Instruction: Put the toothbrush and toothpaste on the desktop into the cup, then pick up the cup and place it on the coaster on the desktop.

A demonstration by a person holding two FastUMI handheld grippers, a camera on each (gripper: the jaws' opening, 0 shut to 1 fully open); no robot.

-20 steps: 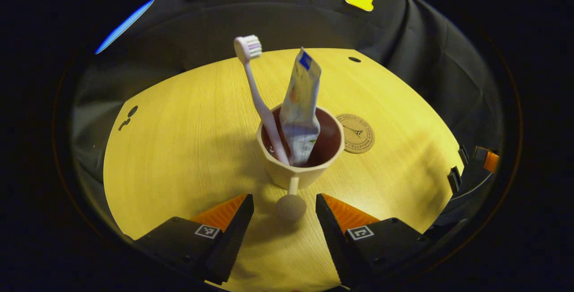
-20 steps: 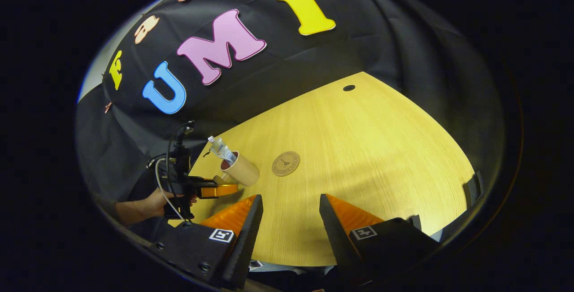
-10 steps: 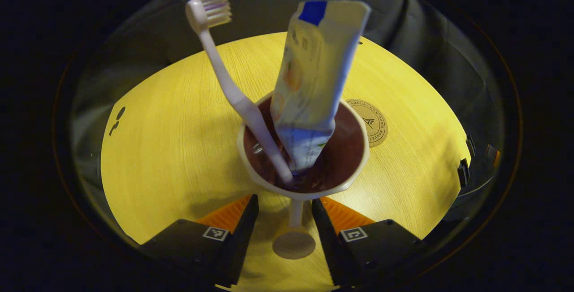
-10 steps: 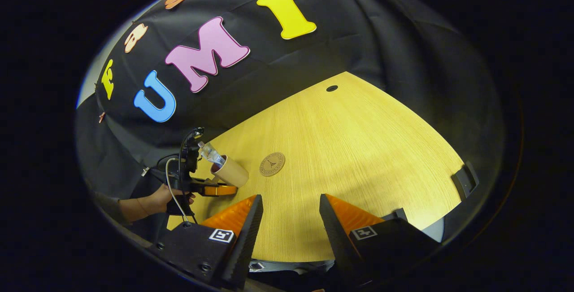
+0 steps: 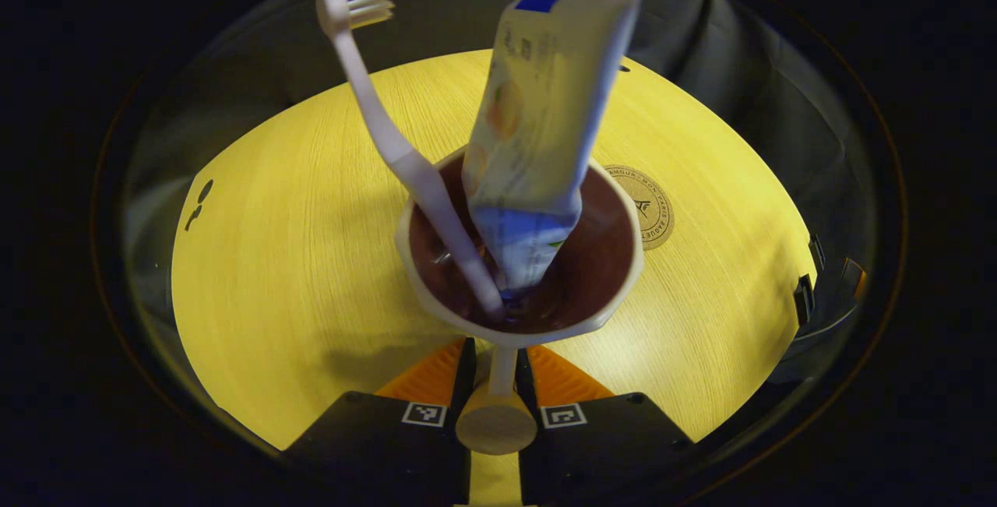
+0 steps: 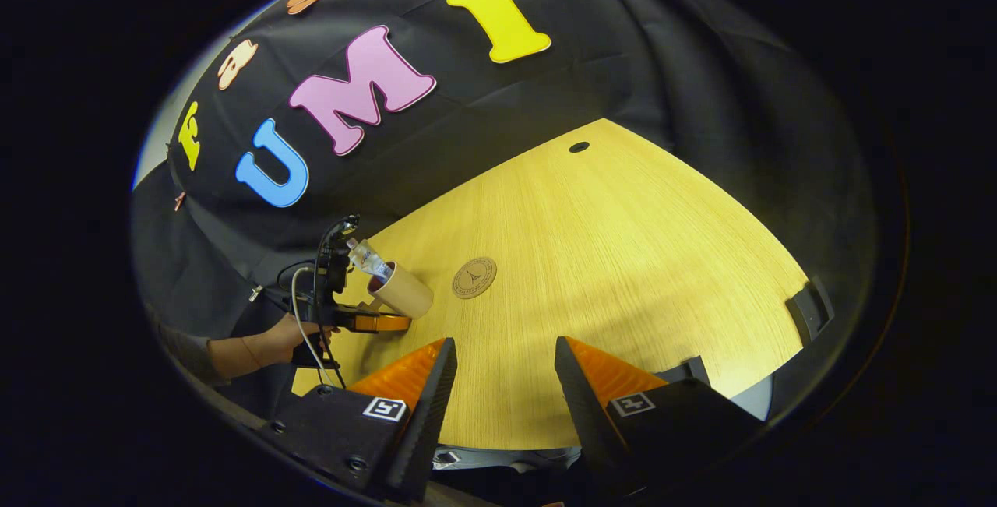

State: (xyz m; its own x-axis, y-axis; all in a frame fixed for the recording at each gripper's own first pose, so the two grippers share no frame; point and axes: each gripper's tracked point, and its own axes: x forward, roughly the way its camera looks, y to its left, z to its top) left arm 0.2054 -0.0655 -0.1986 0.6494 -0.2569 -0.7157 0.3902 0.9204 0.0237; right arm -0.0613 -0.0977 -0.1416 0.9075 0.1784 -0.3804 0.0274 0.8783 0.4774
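Your left gripper (image 5: 495,371) is clamped on the cup (image 5: 520,318) handle stem; brush (image 5: 405,160) and paste (image 5: 537,125) stand inside. Coaster (image 5: 650,205) sits just beside, partly hidden by the rim. Right gripper (image 6: 498,367) gapes wide, holding nothing.

Left gripper (image 5: 495,371) clamped, right gripper (image 6: 498,374) agape

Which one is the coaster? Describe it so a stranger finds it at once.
Start from the yellow wooden table. Near the edge by the black cloth stands the cup holding the toothbrush and toothpaste; the coaster lies flat just beside it. It is a thin round tan disc with a printed emblem, the only flat thing on the table.
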